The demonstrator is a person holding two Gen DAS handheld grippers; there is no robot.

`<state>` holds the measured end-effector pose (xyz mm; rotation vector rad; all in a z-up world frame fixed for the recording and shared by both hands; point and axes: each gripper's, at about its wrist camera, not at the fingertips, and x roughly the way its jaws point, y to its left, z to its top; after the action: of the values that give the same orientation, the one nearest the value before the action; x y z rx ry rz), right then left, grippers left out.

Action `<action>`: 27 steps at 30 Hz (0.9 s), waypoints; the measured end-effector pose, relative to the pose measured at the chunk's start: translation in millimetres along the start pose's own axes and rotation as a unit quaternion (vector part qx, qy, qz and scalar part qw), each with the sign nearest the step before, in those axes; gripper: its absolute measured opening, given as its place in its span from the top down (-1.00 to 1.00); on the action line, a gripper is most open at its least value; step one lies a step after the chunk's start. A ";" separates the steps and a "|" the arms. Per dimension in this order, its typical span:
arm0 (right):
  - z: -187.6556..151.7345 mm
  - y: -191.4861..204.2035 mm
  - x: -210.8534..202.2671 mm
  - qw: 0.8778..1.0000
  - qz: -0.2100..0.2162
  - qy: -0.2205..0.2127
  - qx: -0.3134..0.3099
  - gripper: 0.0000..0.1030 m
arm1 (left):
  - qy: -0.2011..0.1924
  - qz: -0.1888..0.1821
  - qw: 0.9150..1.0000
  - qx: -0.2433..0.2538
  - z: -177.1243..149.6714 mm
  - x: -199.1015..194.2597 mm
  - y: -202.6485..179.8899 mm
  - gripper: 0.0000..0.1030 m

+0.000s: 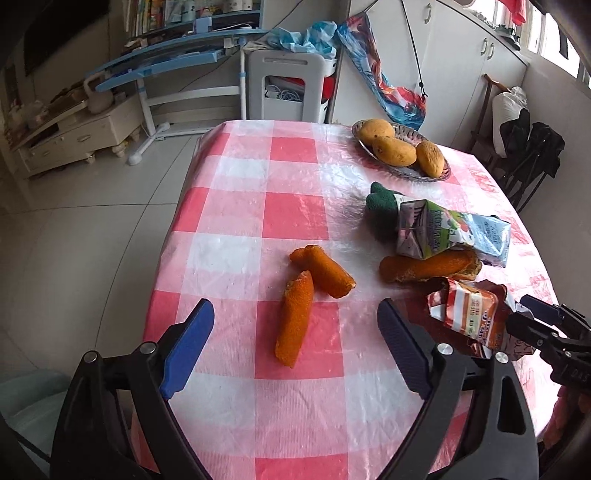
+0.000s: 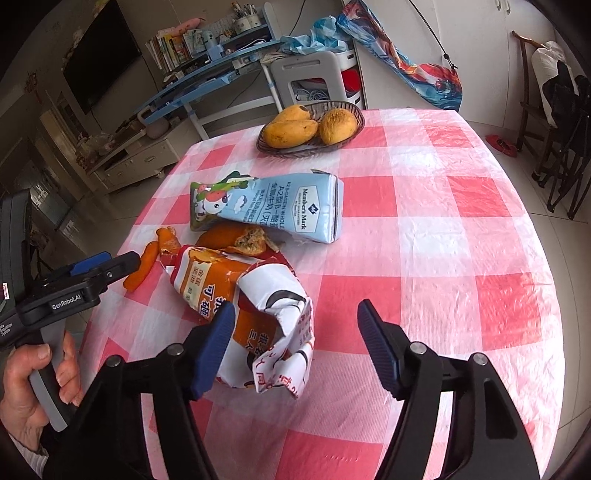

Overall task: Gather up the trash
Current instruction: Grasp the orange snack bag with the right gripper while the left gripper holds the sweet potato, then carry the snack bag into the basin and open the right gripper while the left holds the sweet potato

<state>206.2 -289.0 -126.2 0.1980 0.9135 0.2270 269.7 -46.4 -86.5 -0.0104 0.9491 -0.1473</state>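
Both the left gripper point(image 1: 295, 345) and right gripper point(image 2: 295, 345) hover with jaws spread wide.

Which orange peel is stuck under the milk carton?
The big peel, on the right. The milk carton lies across its top, while the two smaller peels lie uncovered on the tablecloth near the left claw.

Left wrist view low over table point(image 1: 295, 206) facing across, right wrist view alongside — both share milk carton point(image 2: 273, 206)

A pale tiled floor point(image 1: 92, 206) is seen. A blue desk point(image 1: 166, 62) and white cabinets point(image 1: 461, 55) are placed along the walls; daylight is given by a window point(image 1: 546, 33).
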 end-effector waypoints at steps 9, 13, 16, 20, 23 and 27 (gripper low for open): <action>4.7 5.4 13.5 0.999 0.012 0.027 -0.021 0.37 | 0.036 -0.030 0.999 0.024 2.0 24.3 -1.1 0.68; 7.2 10.1 6.1 0.999 0.022 0.013 -0.032 0.47 | 0.016 -0.063 0.998 0.003 6.2 6.7 1.7 0.69; 8.1 15.9 -3.1 0.999 0.035 0.004 -0.037 0.64 | -0.002 -0.088 0.996 -0.002 9.3 -11.8 -1.5 0.69; 5.7 27.0 -13.2 0.997 0.042 -0.004 -0.060 0.68 | -0.011 -0.099 0.995 0.009 7.6 -23.8 -11.1 0.69; 2.2 32.1 -19.7 0.996 0.040 -0.011 -0.075 0.70 | -0.015 -0.106 0.994 0.009 6.0 -30.9 -14.2 0.69; 2.9 32.8 -32.9 0.996 0.036 -0.031 -0.082 0.71 | -0.022 -0.112 0.993 0.008 4.1 -39.7 -16.3 0.69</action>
<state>185.5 -266.9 -90.9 0.0864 0.8236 0.3591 248.3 -57.6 -50.8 -0.1055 0.9014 -0.3614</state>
